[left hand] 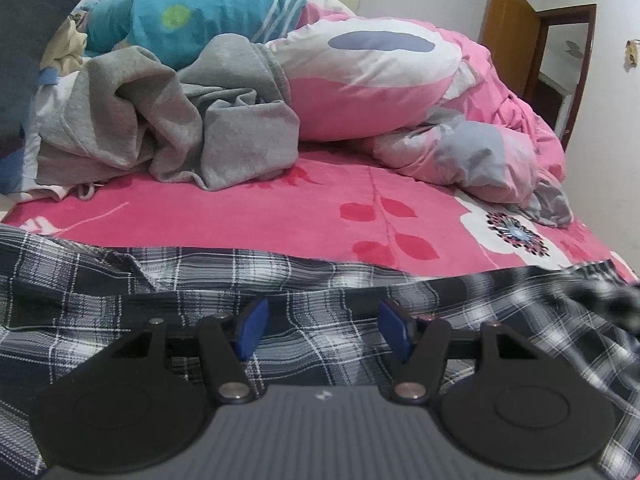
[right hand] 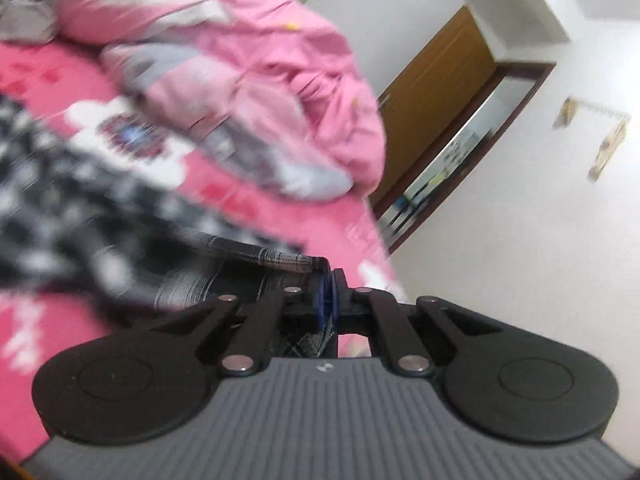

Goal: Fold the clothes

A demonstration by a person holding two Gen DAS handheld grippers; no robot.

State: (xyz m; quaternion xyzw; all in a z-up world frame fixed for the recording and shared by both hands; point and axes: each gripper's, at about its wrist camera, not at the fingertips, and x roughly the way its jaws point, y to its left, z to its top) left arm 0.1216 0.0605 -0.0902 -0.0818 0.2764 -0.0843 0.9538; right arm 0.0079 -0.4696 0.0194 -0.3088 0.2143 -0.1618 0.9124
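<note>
My left tongs (left hand: 323, 330) hover with blue pads apart, gripping nothing, just above black-and-white plaid shirt (left hand: 168, 292) spread along near edge of bed with pink floral sheet (left hand: 280, 208). My right tongs (right hand: 326, 294) clamped tight on plaid shirt's edge (right hand: 276, 258), view tilted and blurred. Crumpled grey sweatshirt (left hand: 160, 120) lies behind, beside pink-and-white floral quilt (left hand: 400, 92).
</note>
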